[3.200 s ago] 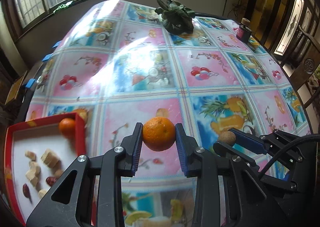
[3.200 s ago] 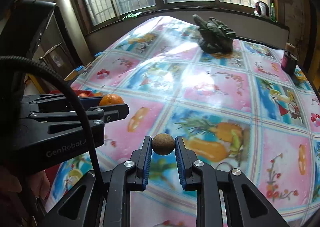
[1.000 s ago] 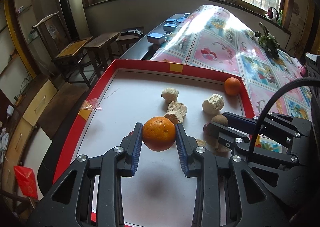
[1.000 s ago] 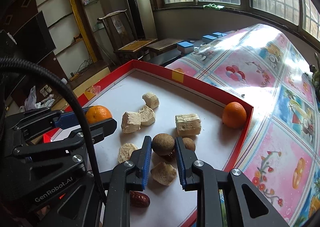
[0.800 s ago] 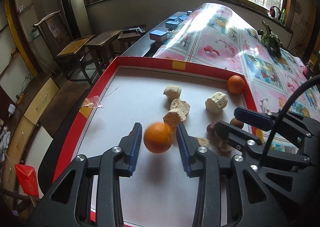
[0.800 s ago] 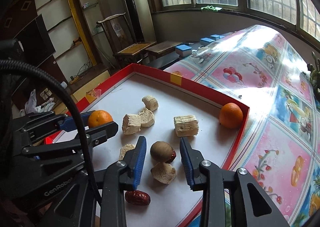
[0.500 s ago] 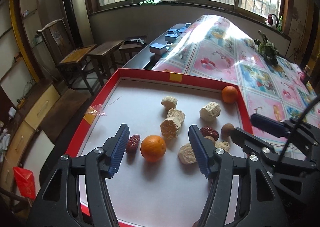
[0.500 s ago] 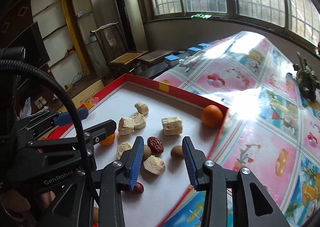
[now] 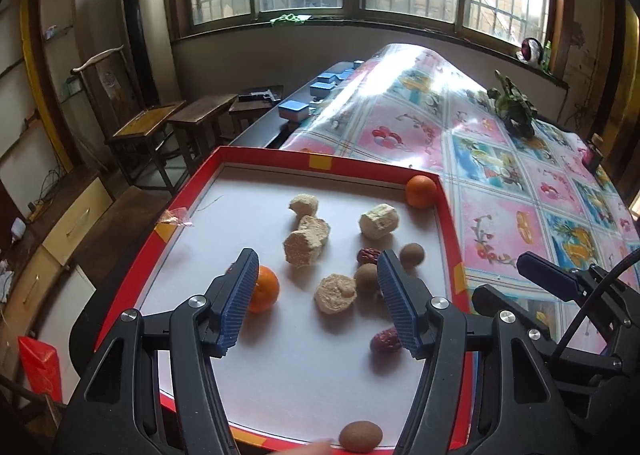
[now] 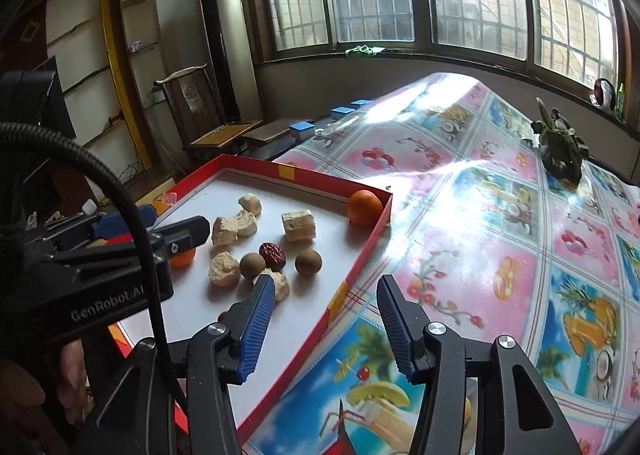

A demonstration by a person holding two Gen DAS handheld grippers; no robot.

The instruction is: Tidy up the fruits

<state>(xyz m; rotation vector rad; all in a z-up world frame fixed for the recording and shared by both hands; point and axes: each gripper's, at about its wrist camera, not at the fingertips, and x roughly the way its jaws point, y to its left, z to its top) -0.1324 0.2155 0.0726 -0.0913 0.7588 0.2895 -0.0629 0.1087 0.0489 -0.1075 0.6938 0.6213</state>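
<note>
A red-rimmed white tray (image 9: 328, 163) (image 10: 372, 243) sits at the table's left end. It holds two oranges, one by my left finger (image 9: 264, 294) (image 10: 182, 258) and one in the far right corner (image 9: 421, 191) (image 10: 364, 207). Round brown fruits (image 9: 412, 255) (image 10: 308, 261), red dates (image 9: 369, 255) (image 10: 273, 253) and pale chunks (image 9: 335, 293) (image 10: 298, 225) lie between them. My left gripper (image 9: 316, 301) is open and empty above the tray. My right gripper (image 10: 326, 329) is open and empty over the tray's right rim.
The table wears a glossy fruit-print cloth (image 10: 500, 239). A dark green ornament (image 10: 560, 151) stands at its far end. Blue boxes (image 9: 294, 111) lie on a dark bench beyond the tray. Wooden chairs (image 9: 148, 127) stand left. Another brown fruit (image 9: 360, 437) lies at the tray's near rim.
Both grippers opened and dropped their fruit in the tray: the left its orange, the right its brown fruit. Both have since drawn back and up, the right toward the tablecloth.
</note>
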